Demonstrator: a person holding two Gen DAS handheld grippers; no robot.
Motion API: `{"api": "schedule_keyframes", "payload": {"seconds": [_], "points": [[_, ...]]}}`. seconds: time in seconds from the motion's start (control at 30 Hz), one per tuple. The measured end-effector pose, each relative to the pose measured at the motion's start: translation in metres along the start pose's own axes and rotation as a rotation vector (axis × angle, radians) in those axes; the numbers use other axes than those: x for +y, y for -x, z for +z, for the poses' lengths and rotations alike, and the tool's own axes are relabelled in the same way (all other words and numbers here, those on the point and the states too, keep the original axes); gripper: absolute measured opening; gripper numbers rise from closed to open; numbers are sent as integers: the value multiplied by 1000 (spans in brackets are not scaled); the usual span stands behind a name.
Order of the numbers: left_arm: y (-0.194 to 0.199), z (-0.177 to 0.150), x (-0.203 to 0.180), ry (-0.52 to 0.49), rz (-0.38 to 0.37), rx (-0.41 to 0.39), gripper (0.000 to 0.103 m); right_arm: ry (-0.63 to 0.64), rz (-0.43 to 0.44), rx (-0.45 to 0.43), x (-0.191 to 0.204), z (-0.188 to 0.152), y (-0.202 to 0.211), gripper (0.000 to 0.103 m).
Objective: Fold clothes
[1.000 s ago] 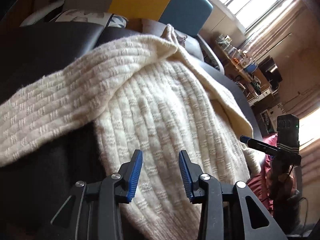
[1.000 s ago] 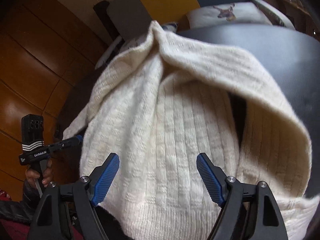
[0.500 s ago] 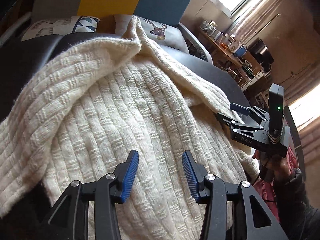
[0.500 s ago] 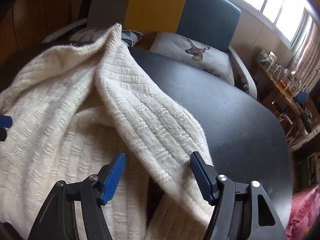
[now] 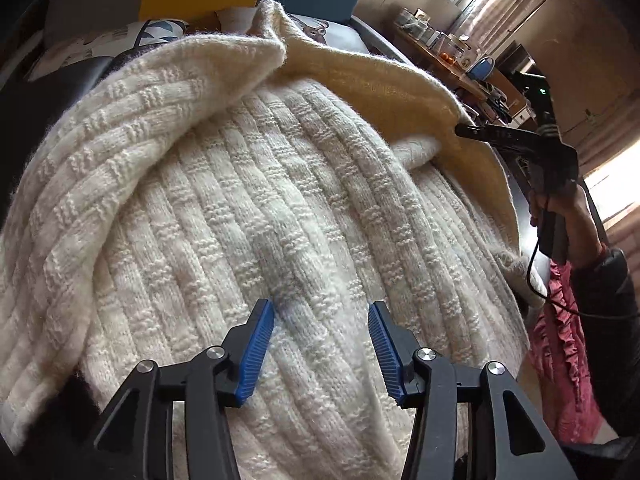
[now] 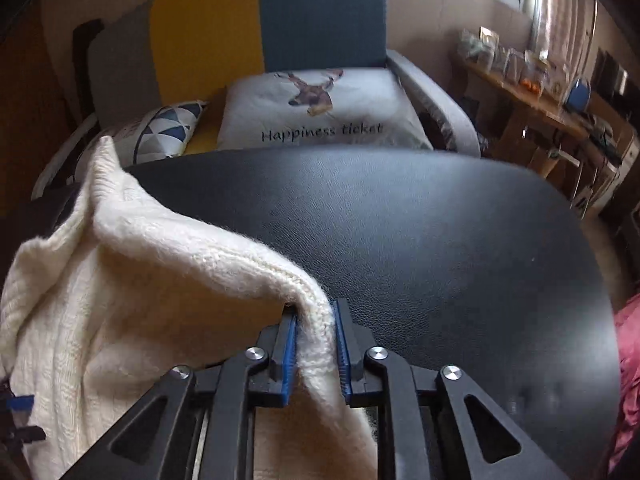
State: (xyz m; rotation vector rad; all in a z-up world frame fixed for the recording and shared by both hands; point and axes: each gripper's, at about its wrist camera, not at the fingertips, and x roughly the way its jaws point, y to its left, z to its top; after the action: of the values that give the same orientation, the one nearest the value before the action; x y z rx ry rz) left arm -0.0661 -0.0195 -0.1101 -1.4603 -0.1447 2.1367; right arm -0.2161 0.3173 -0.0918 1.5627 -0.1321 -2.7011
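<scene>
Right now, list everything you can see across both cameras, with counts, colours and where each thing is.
sweater: one, cream knit, spread over the table
table: one, black leather-look top, under the sweater
sofa: one, grey, yellow and teal, behind the table
deer cushion: one, white, on the sofa
triangle cushion: one, blue and white, left of the deer cushion
shelf: one, wooden, cluttered, far right
left gripper: open, over the sweater
right gripper: shut on a sweater edge
hand: one, holding the right gripper
</scene>
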Motion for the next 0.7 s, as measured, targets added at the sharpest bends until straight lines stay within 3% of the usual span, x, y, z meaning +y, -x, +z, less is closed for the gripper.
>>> {"api": "schedule_keyframes", "payload": {"seconds": [0.03,0.13,0.2,0.3,0.37,0.43,0.5,0.6,0.7], "points": [[2,0,-2,-14,8,1,51,-39,25,30,-9,3,-9,26],[8,2,-5,-39,18,-6,51,-172,140,87,-37,2,-19,27],[13,3,-4,-40,29,-16,51,-185,171,83,-42,-4,-6,27],[16,4,-1,-33,25,-31,51,-74,177,17,-25,-20,37,28],[16,6,0,-31,23,-36,51,35,260,7,-1,-41,64,30],[14,5,-2,-30,18,-37,51,145,351,44,27,-66,77,30],[14,4,-4,-27,11,-37,51,259,389,97,57,-90,79,30],[17,-1,-12,-40,5,-46,51,385,370,155,96,-118,65,30],[15,-8,-15,-55,26,-34,51,421,293,198,108,-131,45,27]]}}
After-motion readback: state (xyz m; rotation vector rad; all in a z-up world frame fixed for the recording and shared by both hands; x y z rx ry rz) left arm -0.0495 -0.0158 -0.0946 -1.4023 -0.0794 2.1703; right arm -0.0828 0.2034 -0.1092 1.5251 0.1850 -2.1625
